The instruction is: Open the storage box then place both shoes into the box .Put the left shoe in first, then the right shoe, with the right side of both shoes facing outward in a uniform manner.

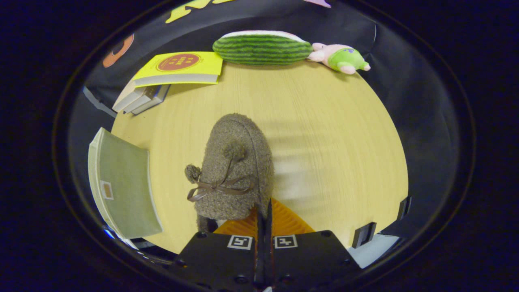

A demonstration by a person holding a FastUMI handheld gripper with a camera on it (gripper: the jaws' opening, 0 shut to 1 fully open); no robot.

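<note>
- Gripper (264, 211): fingers drawn together, clamped on the rim of the shoe (235, 166) at its right rear edge.
- Shoe: brown, fuzzy slipper type with a ribbon bow and two pompoms on top; toe points away from the fingers, toward the far side of the table (324, 121). Whether the sole touches the table cannot be told.
- Table: round, light wood grain.
- Left of the shoe: a pale green book (123, 182) near the table edge.
- Far left: a yellow book (182, 67) on top of a stack of books (140, 99).
- Far edge, beyond the shoe: a watermelon-striped plush (262, 48), and just beside it a pink and green plush toy (342, 58).
</note>
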